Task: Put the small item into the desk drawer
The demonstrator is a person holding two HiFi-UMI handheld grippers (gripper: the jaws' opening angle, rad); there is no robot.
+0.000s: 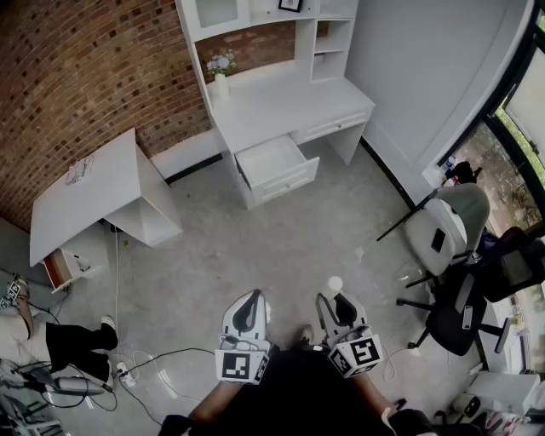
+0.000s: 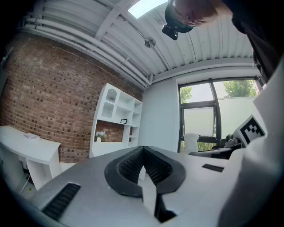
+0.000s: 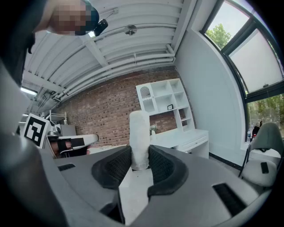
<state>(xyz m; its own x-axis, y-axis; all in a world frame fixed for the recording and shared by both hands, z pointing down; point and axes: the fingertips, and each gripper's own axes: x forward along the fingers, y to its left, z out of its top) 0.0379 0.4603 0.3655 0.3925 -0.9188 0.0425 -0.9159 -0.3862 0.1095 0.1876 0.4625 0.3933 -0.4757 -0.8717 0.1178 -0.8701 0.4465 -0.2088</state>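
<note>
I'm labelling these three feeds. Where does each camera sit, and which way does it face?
Head view: on the person's head, looking steeply down at the floor, desk and open drawer; the left tongs, right tongs and dark clothing show below.
Left gripper view: on the left tongs, looking level along shut jaws at the brick wall; the person's head shows above.
Right gripper view: on the right tongs, looking along jaws clamped on a white cylinder; left tongs' marker cube at left.
Shared: all three show the desk.
</note>
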